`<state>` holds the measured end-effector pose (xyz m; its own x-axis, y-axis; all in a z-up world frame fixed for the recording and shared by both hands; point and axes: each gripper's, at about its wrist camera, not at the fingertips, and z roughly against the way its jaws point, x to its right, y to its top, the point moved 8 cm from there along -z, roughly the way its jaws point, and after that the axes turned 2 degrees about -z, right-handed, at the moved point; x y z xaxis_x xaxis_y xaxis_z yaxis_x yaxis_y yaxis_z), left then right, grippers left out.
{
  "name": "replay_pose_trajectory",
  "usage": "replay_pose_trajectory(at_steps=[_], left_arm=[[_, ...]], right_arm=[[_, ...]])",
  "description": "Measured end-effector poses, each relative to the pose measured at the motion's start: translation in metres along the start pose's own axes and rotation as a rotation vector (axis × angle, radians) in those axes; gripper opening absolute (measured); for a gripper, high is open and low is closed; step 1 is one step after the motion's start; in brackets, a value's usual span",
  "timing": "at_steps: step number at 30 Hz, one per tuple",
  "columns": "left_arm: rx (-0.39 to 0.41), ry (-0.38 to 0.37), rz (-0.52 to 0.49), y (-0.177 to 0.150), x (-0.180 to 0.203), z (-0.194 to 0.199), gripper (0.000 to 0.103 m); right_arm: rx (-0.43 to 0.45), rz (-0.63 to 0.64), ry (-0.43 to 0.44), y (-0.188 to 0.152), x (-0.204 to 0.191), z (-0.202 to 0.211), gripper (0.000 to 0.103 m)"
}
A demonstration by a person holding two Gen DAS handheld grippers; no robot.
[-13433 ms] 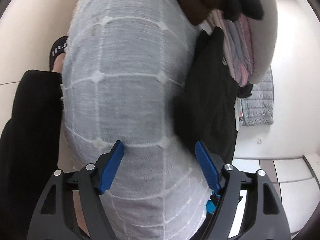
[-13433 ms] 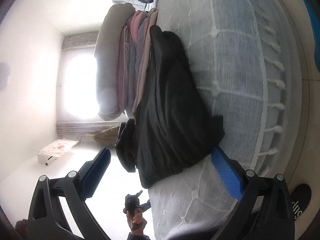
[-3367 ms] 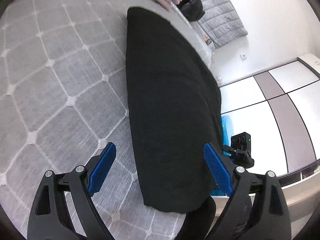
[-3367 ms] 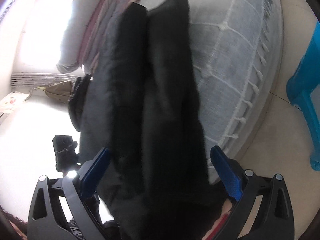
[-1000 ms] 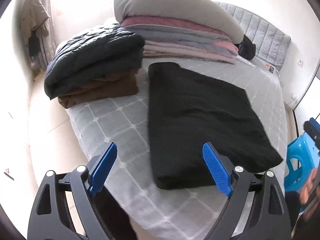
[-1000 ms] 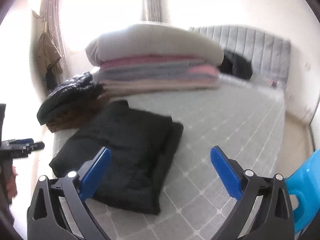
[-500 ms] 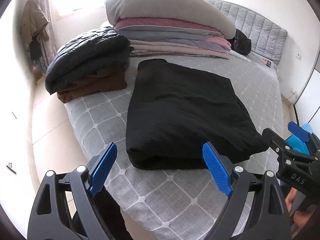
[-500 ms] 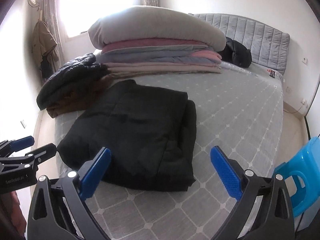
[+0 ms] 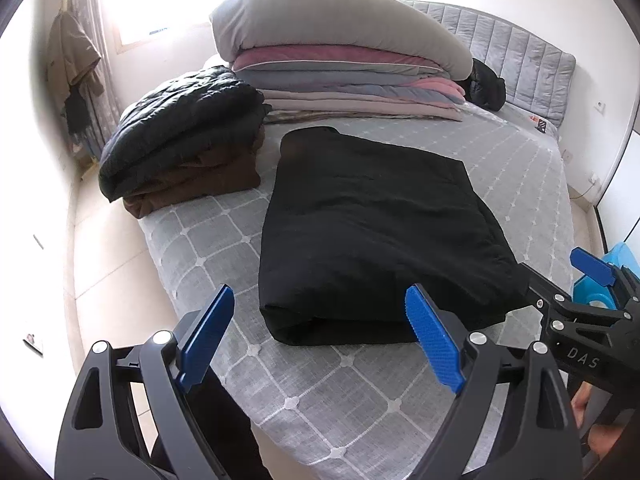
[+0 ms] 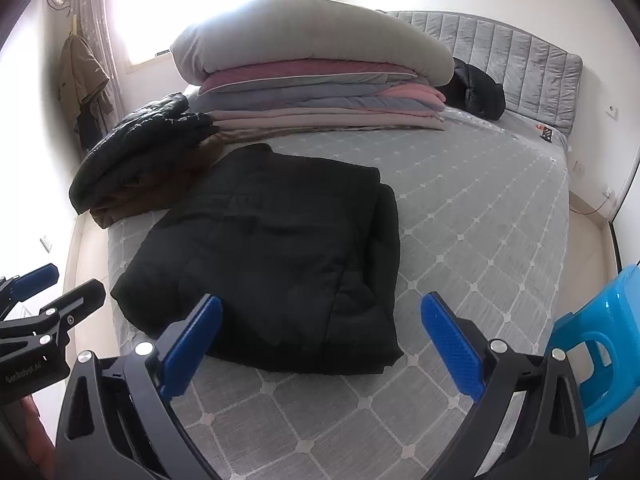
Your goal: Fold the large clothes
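A large black garment point(image 9: 376, 232) lies folded into a thick rectangle on the grey quilted bed point(image 9: 312, 396); it also shows in the right wrist view point(image 10: 276, 260). My left gripper point(image 9: 320, 332) is open and empty, held above the bed's near edge just in front of the garment. My right gripper point(image 10: 320, 340) is open and empty, also short of the garment's near edge. Each gripper shows at the side of the other's view.
A folded black puffer jacket on a brown garment point(image 9: 180, 148) sits at the bed's left corner. A tall stack of folded blankets under a grey duvet point(image 9: 340, 64) fills the back. A blue plastic stool point(image 10: 600, 340) stands on the floor at right.
Both grippers drew back from the folded garment and rose, so the whole bed is in view. In the last half second the views shifted only slightly.
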<state>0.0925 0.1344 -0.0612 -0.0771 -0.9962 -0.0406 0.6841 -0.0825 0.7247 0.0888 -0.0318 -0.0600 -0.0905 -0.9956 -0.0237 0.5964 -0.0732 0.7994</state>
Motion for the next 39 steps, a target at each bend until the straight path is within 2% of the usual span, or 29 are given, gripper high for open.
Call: replay_pose_trajectory(at_steps=[39], left_arm=[[-0.017, 0.003, -0.004, -0.0055, 0.0053, -0.0062, 0.084]], right_arm=[[-0.027, -0.027, -0.023, -0.0027, 0.0015, -0.0025, 0.096]])
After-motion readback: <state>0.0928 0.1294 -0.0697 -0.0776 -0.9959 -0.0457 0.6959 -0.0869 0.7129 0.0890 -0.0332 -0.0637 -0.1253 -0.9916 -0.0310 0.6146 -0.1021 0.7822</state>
